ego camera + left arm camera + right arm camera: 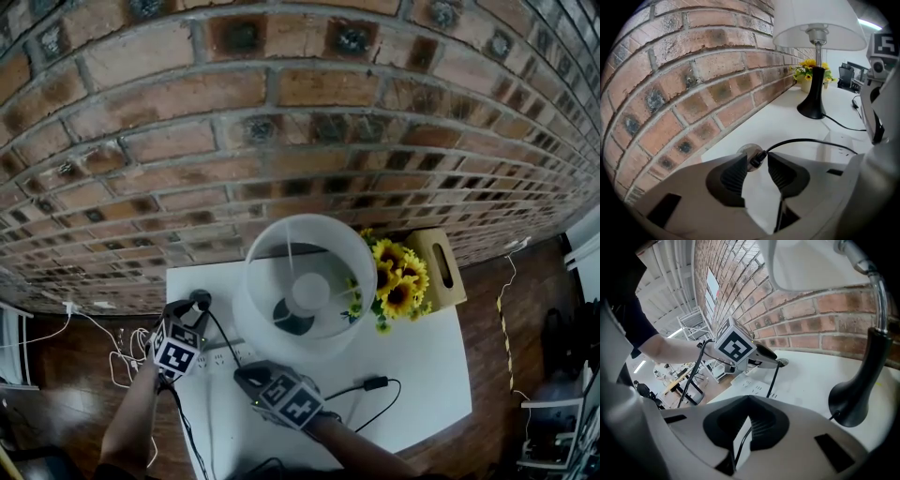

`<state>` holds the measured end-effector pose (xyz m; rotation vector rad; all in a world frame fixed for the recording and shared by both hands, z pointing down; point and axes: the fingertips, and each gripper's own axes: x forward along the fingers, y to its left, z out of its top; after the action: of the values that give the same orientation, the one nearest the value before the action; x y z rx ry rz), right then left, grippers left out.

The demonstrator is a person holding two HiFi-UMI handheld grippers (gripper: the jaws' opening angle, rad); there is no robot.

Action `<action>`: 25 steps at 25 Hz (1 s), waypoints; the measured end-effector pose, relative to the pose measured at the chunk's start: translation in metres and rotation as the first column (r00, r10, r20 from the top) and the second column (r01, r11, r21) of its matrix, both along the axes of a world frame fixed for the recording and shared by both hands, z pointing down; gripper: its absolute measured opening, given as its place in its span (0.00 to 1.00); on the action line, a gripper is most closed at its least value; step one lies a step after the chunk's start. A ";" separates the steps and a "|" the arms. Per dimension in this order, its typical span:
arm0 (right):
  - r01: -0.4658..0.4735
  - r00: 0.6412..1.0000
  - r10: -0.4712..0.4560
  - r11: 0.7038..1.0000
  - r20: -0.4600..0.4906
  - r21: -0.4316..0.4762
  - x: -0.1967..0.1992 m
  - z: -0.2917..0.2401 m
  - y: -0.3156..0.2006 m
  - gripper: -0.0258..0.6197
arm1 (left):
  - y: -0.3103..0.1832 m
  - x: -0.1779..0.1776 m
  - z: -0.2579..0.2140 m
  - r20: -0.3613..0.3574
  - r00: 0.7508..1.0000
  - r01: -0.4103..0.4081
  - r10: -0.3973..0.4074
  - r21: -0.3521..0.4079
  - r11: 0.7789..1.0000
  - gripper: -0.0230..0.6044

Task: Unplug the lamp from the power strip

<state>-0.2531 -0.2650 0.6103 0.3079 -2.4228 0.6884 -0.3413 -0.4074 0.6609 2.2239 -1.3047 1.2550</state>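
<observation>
Spanning the whole background, a brick wall [281, 141] rises behind a white table [422, 375]. On the table near the wall stands the lamp [309, 272], white shade over a black base, with sunflowers [398, 277] and a wooden box [441, 267] to its right. The power strip [223, 357] lies flat near the table's left front, between the two grippers. The right gripper [750, 399] points toward the strip with its jaw tips pressed together; a thin black cord shows in the slit behind them, and whether it is pinched cannot be told. The left gripper [755, 160], at the table's back left corner, has its jaws spread. Between them sits the lamp's black plug [760, 156], clear of the strip, over a small round disc [746, 150] in the tabletop, with the pads not pressing on it.
</observation>
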 end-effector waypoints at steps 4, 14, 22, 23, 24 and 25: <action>0.001 1.000 -0.001 1.000 -0.003 -0.004 0.001 0.001 0.002 0.04 | -0.001 0.002 -0.002 0.001 1.000 -0.004 0.004 0.008 1.000 0.29; -0.006 1.000 0.006 1.000 0.012 -0.015 0.001 0.000 0.002 0.04 | 0.006 -0.017 -0.006 0.047 0.998 0.036 -0.036 -0.006 0.999 0.29; -0.014 0.999 0.014 1.000 0.043 0.002 -0.006 -0.010 0.001 0.04 | 0.008 -0.015 -0.043 -0.132 0.984 0.131 -0.122 0.061 0.990 0.27; -0.011 0.999 0.010 1.000 0.046 0.008 -0.008 -0.013 0.002 0.04 | 0.009 -0.015 -0.045 -0.153 0.979 0.145 -0.135 0.061 0.988 0.24; -0.008 0.999 0.007 1.000 0.050 0.014 -0.008 -0.015 0.003 0.04 | 0.011 -0.017 -0.048 -0.172 0.974 0.159 -0.146 0.061 0.985 0.20; -0.006 0.999 0.005 1.000 0.052 0.020 -0.009 -0.018 0.004 0.04 | 0.013 -0.019 -0.049 -0.187 0.970 0.170 -0.156 0.063 0.983 0.16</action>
<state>-0.2619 -0.2607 0.5923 0.3077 -2.4808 0.6827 -0.3606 -0.3945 0.6117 2.1724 -1.4532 0.9342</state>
